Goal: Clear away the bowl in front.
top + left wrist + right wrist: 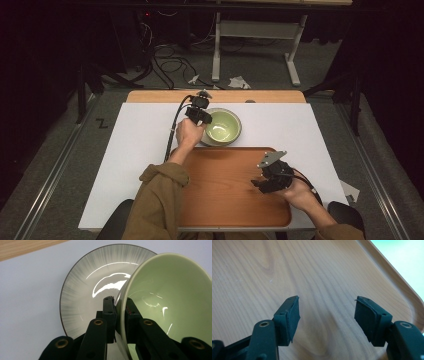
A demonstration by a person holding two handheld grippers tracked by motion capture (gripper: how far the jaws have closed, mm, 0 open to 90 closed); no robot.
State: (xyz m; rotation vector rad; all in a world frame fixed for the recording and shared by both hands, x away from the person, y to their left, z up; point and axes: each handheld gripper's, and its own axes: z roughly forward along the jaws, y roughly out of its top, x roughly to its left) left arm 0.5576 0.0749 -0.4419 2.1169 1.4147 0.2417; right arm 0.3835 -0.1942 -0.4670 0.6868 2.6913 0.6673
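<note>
Left gripper (119,305) clamps the green bowl's (170,302) rim above a grey plate (82,290), likely lifting it toward the tray (225,175); right gripper (327,315) hovers open.

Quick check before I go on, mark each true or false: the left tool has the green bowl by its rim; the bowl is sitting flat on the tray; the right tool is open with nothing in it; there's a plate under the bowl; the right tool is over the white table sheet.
1. The left tool grips the green bowl by its rim: true.
2. The bowl sits flat on the tray: false. It is tilted, beyond the tray.
3. The right tool is open and empty: true.
4. A grey plate lies under the bowl: true.
5. The right tool is over the white sheet: false. It is over the wooden tray.
</note>
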